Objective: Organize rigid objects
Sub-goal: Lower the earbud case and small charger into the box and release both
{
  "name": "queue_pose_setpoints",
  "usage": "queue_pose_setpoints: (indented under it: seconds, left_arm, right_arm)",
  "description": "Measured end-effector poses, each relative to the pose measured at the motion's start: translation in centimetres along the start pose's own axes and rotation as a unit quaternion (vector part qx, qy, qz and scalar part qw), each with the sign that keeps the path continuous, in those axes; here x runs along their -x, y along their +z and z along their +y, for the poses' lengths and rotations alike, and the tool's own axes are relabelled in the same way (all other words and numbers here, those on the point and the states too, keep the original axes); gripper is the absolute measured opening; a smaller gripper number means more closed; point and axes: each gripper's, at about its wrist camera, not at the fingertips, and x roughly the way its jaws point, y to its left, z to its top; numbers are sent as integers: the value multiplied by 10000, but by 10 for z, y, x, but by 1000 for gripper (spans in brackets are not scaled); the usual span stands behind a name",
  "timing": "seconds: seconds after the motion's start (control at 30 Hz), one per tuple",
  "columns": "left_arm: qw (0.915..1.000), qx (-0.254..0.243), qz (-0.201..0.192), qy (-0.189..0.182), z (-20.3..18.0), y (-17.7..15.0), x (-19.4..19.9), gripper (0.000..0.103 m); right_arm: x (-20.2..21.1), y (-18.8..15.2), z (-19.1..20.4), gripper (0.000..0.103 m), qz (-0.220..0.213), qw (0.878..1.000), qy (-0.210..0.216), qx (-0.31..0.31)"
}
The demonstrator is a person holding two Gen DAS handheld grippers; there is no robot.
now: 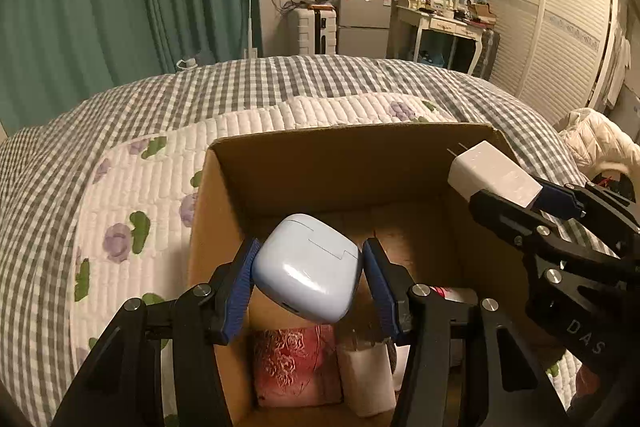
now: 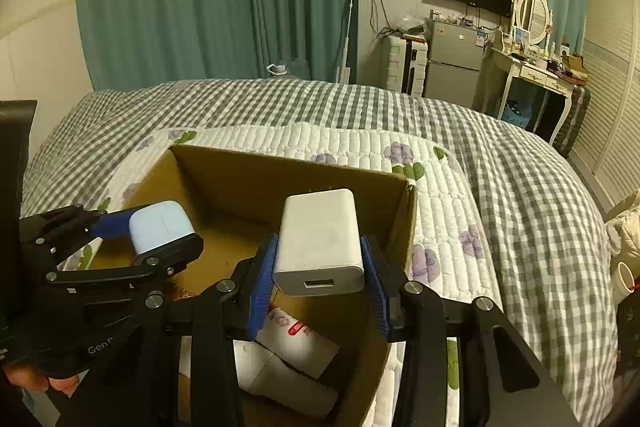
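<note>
My left gripper (image 1: 308, 267) is shut on a pale blue earbud case (image 1: 308, 269) and holds it above the open cardboard box (image 1: 340, 167). My right gripper (image 2: 320, 267) is shut on a white USB wall charger (image 2: 320, 239), its prongs pointing away, also above the box (image 2: 280, 179). The charger shows in the left wrist view (image 1: 490, 173) at the box's right rim, and the earbud case shows in the right wrist view (image 2: 160, 229) over the box's left side. Both sets of blue pads press the objects' sides.
In the box lie a red patterned pouch (image 1: 294, 363), a white roll (image 1: 366, 375) and a white tube with a red label (image 2: 296, 339). The box sits on a floral quilted pad (image 1: 132, 211) on a checked bed (image 2: 520, 187). A white jacket (image 1: 596, 143) lies at right.
</note>
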Motion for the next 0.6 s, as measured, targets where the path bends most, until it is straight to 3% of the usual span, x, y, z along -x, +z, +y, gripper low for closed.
queue_pose_setpoints:
  seconds: [0.1,0.17,0.5,0.6]
  left_arm:
    - [10000,-10,45,15,0,0,-5,57]
    - [10000,-40,7,71,-2,1,-3,67]
    - [9995,155,-139,237,3,7,24,69]
    - [9992,257,-250,179,4,6,41,69]
  right_arm:
    - [-3,0,-2,40,-9,10000,40,-51]
    - [-4,1,-3,40,-6,9999,80,-82]
    - [-7,13,-7,42,-85,9998,-33,-199]
    - [4,19,-5,67,-207,9994,-208,-183]
